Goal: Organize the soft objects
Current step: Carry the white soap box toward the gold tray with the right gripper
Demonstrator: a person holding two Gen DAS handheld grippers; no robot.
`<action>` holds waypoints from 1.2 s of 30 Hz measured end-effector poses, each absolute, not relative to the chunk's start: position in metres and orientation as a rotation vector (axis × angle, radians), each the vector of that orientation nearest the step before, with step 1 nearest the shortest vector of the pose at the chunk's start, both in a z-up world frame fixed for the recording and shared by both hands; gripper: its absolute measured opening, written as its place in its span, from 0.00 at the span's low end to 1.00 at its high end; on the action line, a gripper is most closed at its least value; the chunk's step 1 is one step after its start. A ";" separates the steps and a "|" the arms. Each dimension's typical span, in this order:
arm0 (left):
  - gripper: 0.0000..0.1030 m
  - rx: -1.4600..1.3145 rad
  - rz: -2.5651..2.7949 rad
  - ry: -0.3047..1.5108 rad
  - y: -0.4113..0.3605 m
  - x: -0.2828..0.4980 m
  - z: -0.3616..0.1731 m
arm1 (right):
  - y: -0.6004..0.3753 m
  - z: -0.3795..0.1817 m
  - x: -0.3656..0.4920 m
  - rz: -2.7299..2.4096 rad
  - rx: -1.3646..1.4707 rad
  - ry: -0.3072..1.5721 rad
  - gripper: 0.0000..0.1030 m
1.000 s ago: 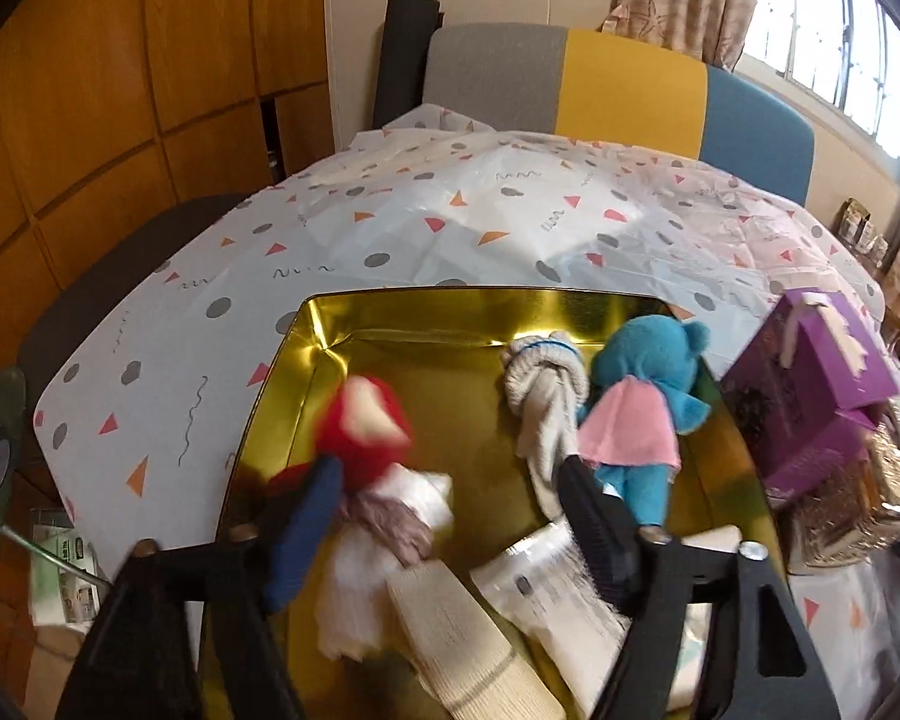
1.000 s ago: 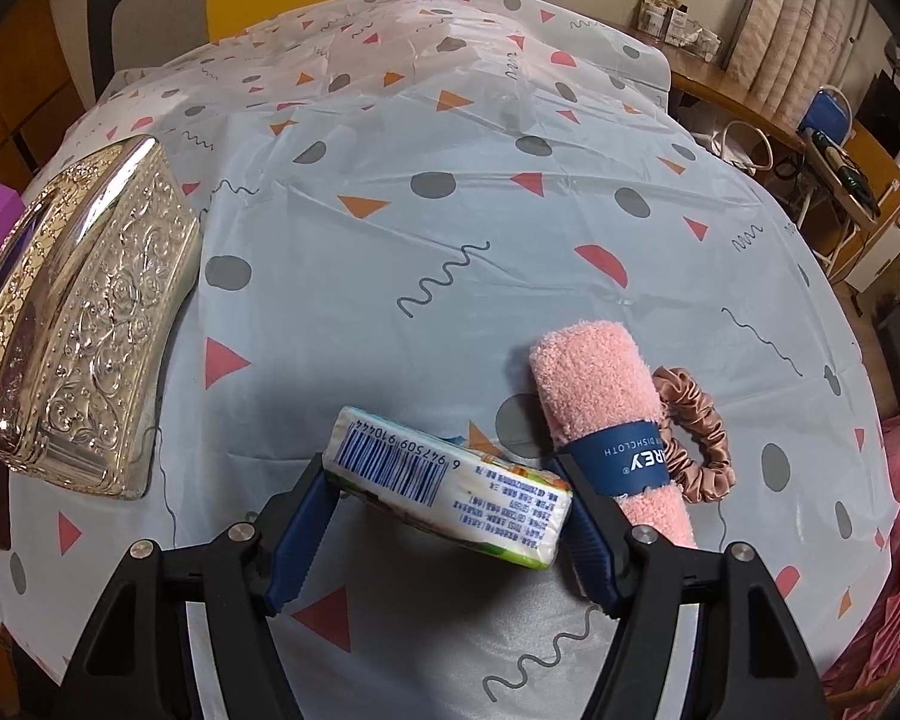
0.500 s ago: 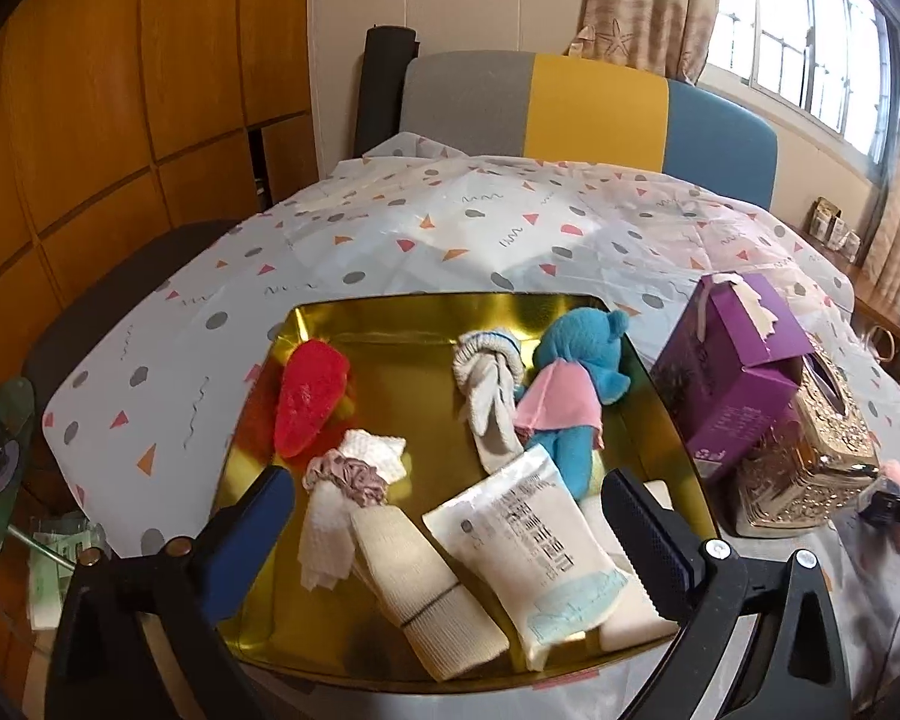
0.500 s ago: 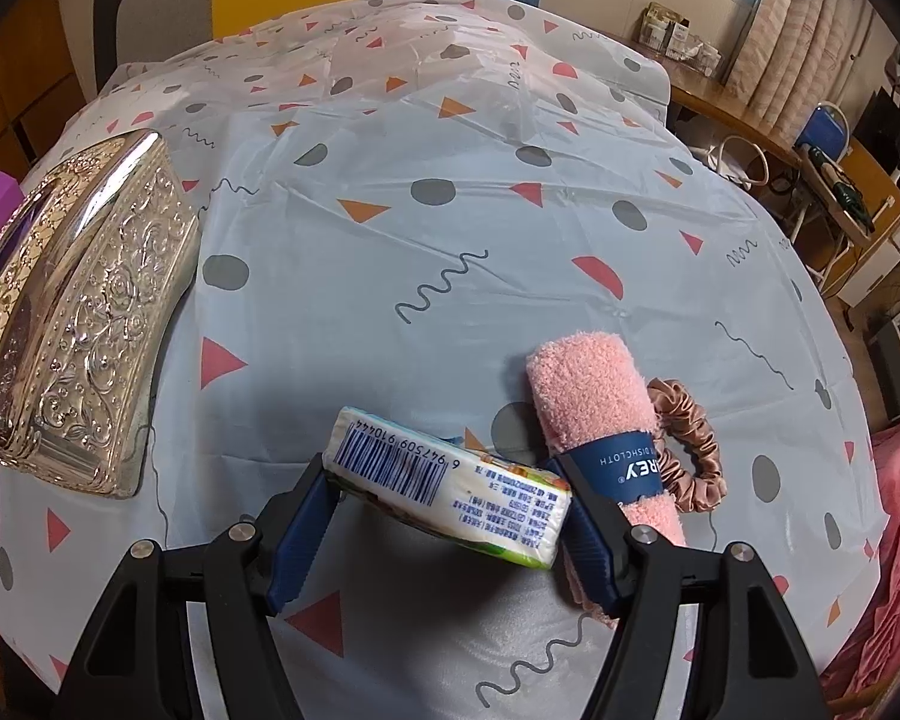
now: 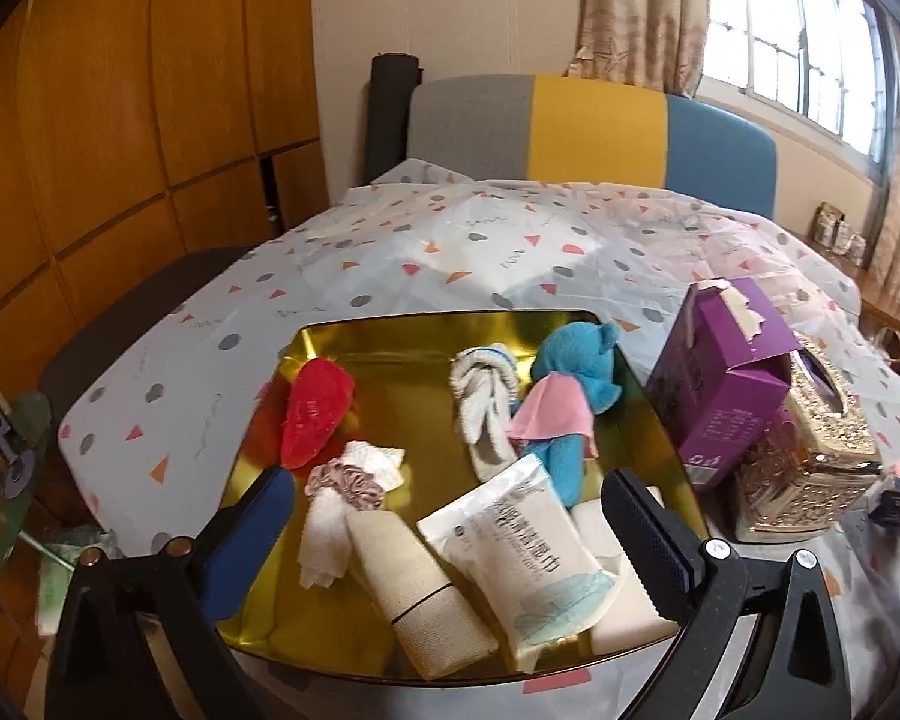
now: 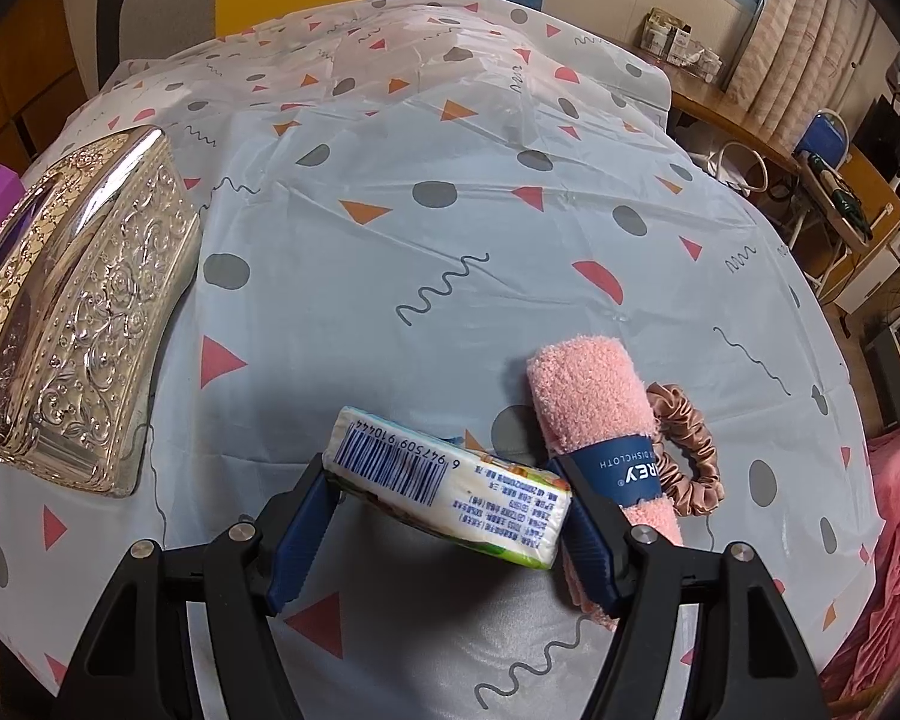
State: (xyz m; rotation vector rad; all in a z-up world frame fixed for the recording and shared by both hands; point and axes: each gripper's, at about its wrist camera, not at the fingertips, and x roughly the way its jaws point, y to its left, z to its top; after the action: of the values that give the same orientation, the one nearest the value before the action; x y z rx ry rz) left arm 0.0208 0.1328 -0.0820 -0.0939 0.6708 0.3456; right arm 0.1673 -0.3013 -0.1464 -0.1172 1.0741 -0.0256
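A gold tray (image 5: 426,333) holds a red plush (image 5: 315,411), a white rolled cloth (image 5: 483,405), a blue doll (image 5: 564,402), a mauve scrunchie (image 5: 348,483), a beige roll (image 5: 420,585) and a white wipes pack (image 5: 525,549). My left gripper (image 5: 450,525) is open and empty above the tray's near edge. My right gripper (image 6: 447,501) is shut on a tissue pack (image 6: 450,489) just above the tablecloth. A pink rolled dishcloth (image 6: 600,426) and a pink scrunchie (image 6: 690,456) lie right of it.
A purple carton (image 5: 723,384) and an ornate silver tissue box (image 5: 810,438) stand right of the tray; the box also shows in the right wrist view (image 6: 84,294). A grey, yellow and blue chair (image 5: 594,126) stands behind the table.
My left gripper has opened, let go of the red plush and pulled back and up from the tray. The right gripper has lifted the tissue pack slightly.
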 end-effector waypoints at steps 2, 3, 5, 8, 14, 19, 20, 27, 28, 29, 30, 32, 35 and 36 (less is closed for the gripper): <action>1.00 -0.103 0.342 0.680 0.135 0.020 -0.082 | -0.301 -0.146 0.167 -0.028 -0.119 1.073 0.70; 1.00 -0.099 0.342 0.676 0.135 0.019 -0.082 | -0.301 -0.146 0.167 -0.029 -0.122 1.072 0.70; 1.00 -0.084 0.345 0.662 0.134 0.017 -0.080 | -0.300 -0.145 0.167 -0.035 -0.128 1.069 0.70; 1.00 -0.068 0.342 0.650 0.133 0.015 -0.078 | -0.298 -0.144 0.168 -0.047 -0.123 1.065 0.70; 1.00 -0.090 0.308 0.665 0.135 0.014 -0.079 | -0.298 -0.139 0.174 -0.057 -0.038 1.064 0.69; 1.00 -0.124 0.274 0.683 0.138 0.013 -0.083 | -0.290 -0.124 0.185 -0.062 0.021 1.036 0.70; 1.00 -0.122 0.273 0.685 0.138 0.013 -0.083 | -0.288 -0.121 0.188 -0.060 0.031 1.029 0.69; 1.00 -0.124 0.255 0.693 0.137 0.011 -0.082 | -0.254 -0.083 0.217 -0.013 0.050 0.971 0.69; 1.00 -0.123 0.253 0.696 0.136 0.012 -0.082 | -0.246 -0.076 0.220 0.001 0.049 0.954 0.69; 1.00 -0.121 0.250 0.699 0.137 0.012 -0.082 | -0.236 -0.067 0.224 0.025 0.049 0.937 0.69; 1.00 -0.119 0.250 0.701 0.136 0.012 -0.082 | -0.228 -0.061 0.226 0.041 0.049 0.925 0.69; 1.00 -0.120 0.253 0.701 0.137 0.011 -0.082 | -0.206 -0.043 0.231 0.085 0.035 0.885 0.69; 1.00 -0.123 0.259 0.703 0.139 0.011 -0.082 | -0.173 -0.021 0.232 0.159 0.022 0.839 0.69; 1.00 -0.127 0.258 0.704 0.140 0.011 -0.082 | -0.161 -0.015 0.232 0.185 0.013 0.823 0.70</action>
State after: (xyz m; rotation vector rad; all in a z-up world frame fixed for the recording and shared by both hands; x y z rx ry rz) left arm 0.0105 0.1402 -0.0822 -0.1267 0.7045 0.2578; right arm 0.2317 -0.1614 -0.0149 0.0126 0.8227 0.1849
